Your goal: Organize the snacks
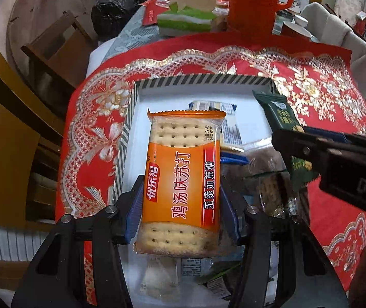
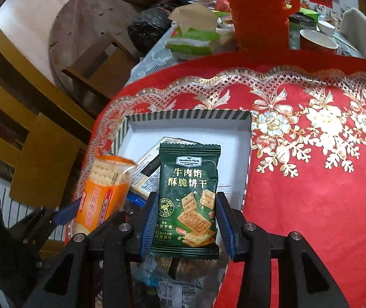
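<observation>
My left gripper (image 1: 180,213) is shut on an orange soda-cracker packet (image 1: 183,179) and holds it over a white box with a striped rim (image 1: 203,80). My right gripper (image 2: 186,220) is shut on a dark green beef-cracker packet (image 2: 188,197) over the same box (image 2: 188,116). The green packet (image 1: 283,120) and the right gripper also show at the right of the left wrist view. The orange packet (image 2: 103,190) shows at the left of the right wrist view. Several other snack packets (image 1: 224,125) lie inside the box.
The box sits on a red and gold floral tablecloth (image 1: 324,84). At the back stand a red jug (image 1: 254,0), a green tissue pack (image 1: 188,20), a black bag (image 1: 113,10) and a red bowl (image 2: 316,41). Wooden chairs (image 1: 54,51) stand left of the table.
</observation>
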A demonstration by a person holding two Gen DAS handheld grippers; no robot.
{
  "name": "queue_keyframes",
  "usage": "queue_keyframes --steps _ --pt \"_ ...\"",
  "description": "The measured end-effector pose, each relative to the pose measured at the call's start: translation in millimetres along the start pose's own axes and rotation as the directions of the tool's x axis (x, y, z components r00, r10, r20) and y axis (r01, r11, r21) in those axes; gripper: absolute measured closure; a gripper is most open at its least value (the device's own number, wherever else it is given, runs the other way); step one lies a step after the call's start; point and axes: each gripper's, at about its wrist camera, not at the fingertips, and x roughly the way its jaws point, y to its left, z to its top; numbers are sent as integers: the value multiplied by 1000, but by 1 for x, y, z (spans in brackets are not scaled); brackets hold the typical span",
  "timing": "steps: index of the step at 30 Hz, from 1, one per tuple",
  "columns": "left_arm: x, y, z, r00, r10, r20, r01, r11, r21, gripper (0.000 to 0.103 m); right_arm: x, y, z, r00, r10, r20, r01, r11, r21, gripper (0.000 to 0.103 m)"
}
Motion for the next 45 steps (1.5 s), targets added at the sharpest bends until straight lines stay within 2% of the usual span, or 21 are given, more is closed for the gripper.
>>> queue_keyframes --steps 7,11,16,17,21,22,23,25,28,33,37,38,45 --pt "4 -7 1 1000 -20 2 20 999 41 49 5 7 5 999 -45 6 45 999 -12 60" --pt "5 -10 2 1000 -30 3 29 998 55 49 3 9 7 1000 -20 10 20 1000 6 55" --pt "5 -11 2 999 -53 -4 53 997 55 48 -5 12 8 999 -31 40 30 999 11 53" --pt "4 -11 2 999 -53 -2 53 997 54 45 -7 11 7 999 -31 43 30 999 15 53" --pt "1 -8 3 999 -51 14 50 998 37 20 -12 9 5 998 -33 49 31 999 32 53" --pt "0 -8 2 999 -48 13 48 998 35 18 -13 8 3 998 -33 49 31 999 37 53" --pt "1 -7 2 999 -42 8 42 999 35 14 -15 8 0 998 -34 46 32 999 41 53" --pt "5 -7 0 999 -29 -17 29 999 37 0 -17 7 -6 998 -42 45 40 998 48 53" --pt "4 -3 -3 998 -49 -25 49 999 7 1 -21 7 -15 998 -47 42 44 998 50 53" --pt "-17 -2 0 998 -35 58 36 999 -8 1 -35 7 -29 997 -53 61 51 998 39 53" --pt "-32 -12 -1 993 38 109 -39 999 7 1 -47 3 -35 996 -45 79 43 999 32 53" --pt "-34 -13 -1 993 37 115 -38 999 5 1 -50 1 -36 995 -42 86 40 999 31 53" --pt "-28 -16 -9 999 -26 26 28 996 -84 1 -70 -9 -44 993 -43 110 41 999 12 53"
